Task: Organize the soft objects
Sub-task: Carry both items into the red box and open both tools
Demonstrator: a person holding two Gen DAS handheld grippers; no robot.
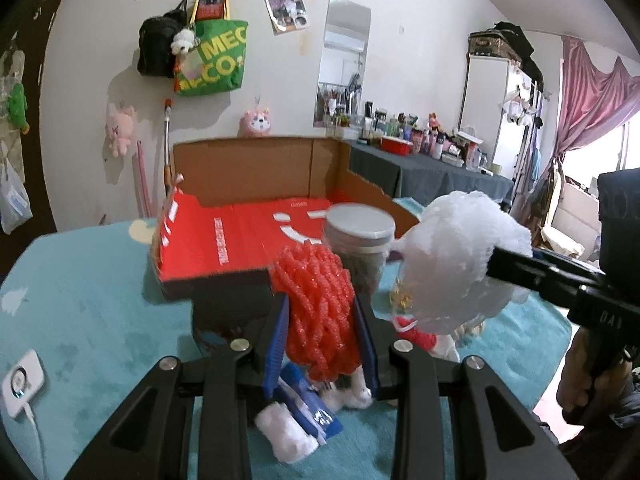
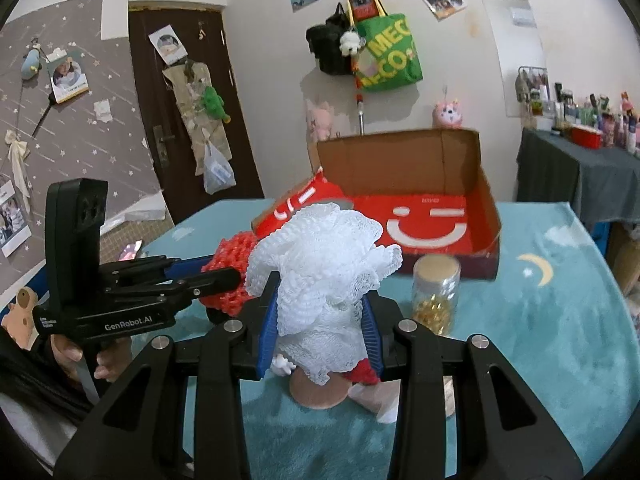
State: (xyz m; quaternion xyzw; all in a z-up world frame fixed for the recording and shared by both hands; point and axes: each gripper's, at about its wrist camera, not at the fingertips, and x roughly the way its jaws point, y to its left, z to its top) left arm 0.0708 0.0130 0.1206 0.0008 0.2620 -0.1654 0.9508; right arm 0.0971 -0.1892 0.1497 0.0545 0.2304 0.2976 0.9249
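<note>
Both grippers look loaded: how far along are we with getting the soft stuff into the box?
Nothing appears packed yet: the visible floor of the open red cardboard box is bare. In hand: the left gripper is shut on the red mesh sponge, the right gripper on the white mesh pouf. Left: both go into the box, plus white and red soft items lying on the teal blanket.

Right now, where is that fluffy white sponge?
The white sponge is pinched in the right claw, held above the blue blanket, beside the red sponge in the left claw, in front of the cardboard box.
</note>
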